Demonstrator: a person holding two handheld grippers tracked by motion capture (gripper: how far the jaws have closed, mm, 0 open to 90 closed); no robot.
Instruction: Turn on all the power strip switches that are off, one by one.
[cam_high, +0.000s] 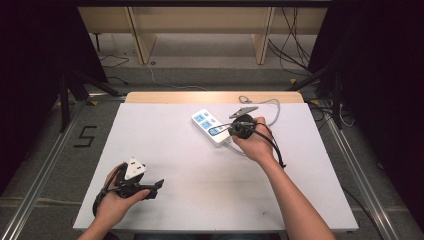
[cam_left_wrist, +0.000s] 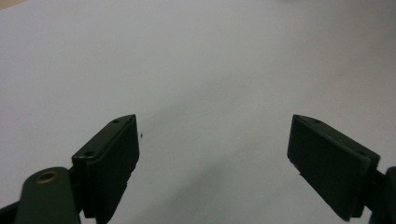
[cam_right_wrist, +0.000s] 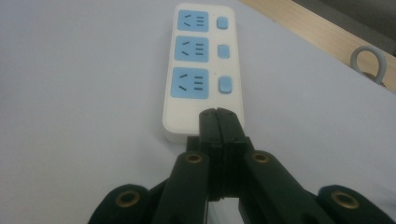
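closed right claw (cam_right_wrist: 219, 122) over power strip (cam_right_wrist: 201, 65)

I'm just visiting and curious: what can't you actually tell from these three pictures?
- Near end of the power strip: in the right gripper view, the shut right gripper covers it, so whether the tips touch it is unclear.
- Its cord: in the high view, the hand hides where it joins.
- Left gripper: in its own view the open jaws are cut off by the bottom edge.
- Switch markings: too small.
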